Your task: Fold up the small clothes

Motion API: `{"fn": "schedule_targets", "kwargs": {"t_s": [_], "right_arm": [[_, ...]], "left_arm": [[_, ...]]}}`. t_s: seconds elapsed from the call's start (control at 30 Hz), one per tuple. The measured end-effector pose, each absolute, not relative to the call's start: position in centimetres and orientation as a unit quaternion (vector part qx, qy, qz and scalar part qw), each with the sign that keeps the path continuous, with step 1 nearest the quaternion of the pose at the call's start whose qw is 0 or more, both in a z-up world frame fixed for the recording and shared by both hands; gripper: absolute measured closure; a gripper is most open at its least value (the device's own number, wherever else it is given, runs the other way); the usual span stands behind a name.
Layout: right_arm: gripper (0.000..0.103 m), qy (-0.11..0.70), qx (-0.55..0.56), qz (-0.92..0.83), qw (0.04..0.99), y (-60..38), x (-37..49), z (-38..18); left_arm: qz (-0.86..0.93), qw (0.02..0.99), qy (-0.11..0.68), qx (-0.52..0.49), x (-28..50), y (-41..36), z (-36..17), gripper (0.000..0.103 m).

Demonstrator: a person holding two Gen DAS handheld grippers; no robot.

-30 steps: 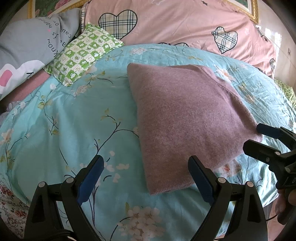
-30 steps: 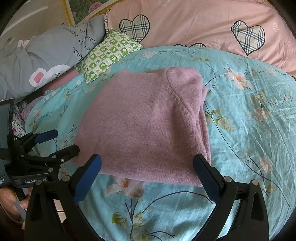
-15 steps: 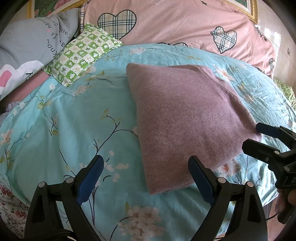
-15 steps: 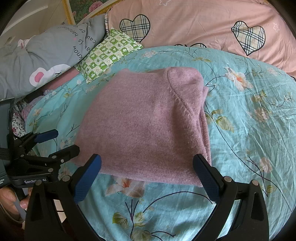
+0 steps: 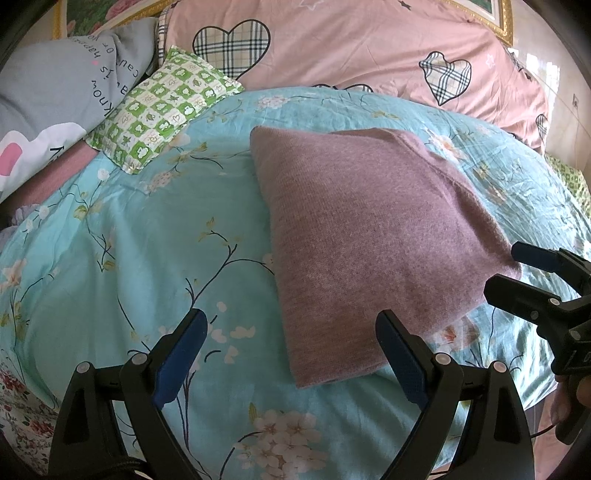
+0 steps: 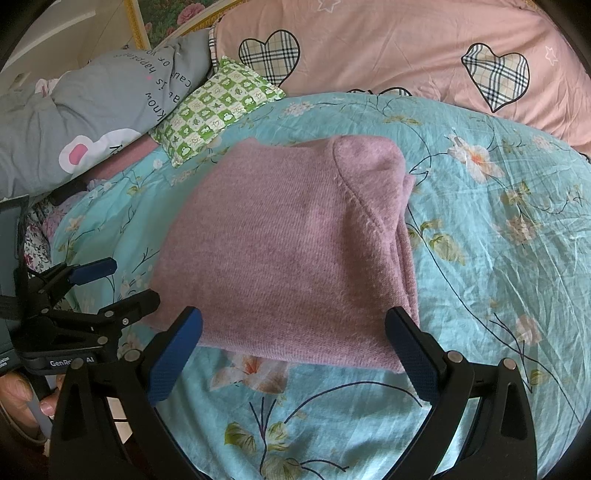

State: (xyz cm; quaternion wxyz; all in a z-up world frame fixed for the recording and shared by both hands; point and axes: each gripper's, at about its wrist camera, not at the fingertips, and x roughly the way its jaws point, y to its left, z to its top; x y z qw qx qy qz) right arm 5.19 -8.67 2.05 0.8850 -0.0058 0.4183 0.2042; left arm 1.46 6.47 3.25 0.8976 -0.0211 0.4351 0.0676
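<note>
A mauve knitted sweater lies folded into a rough rectangle on the turquoise floral bedspread; it also shows in the right wrist view. My left gripper is open and empty, hovering just short of the sweater's near left corner. My right gripper is open and empty at the sweater's near edge. Each gripper shows in the other's view, the right one by the sweater's right corner and the left one by its left side.
A green checked pillow, a grey printed pillow and a pink quilt with plaid hearts lie at the head of the bed. A gilt headboard frame stands behind. The bed's edge runs below the grippers.
Almost nothing has moved. Both grippers stay open and nearly still near the sweater's near edge.
</note>
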Motion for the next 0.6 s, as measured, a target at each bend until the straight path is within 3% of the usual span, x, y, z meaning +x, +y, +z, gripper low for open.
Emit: {"fn": "schedule_targets", "kwargs": {"t_s": [0.6], "right_arm": [[0.004,0.418,-0.008,0.206,0.885,-8.76,5.35,2.32]], "left_arm": [[0.071,0.899,0.431,-0.016,1.49,6.52,3.34,0.010]]}}
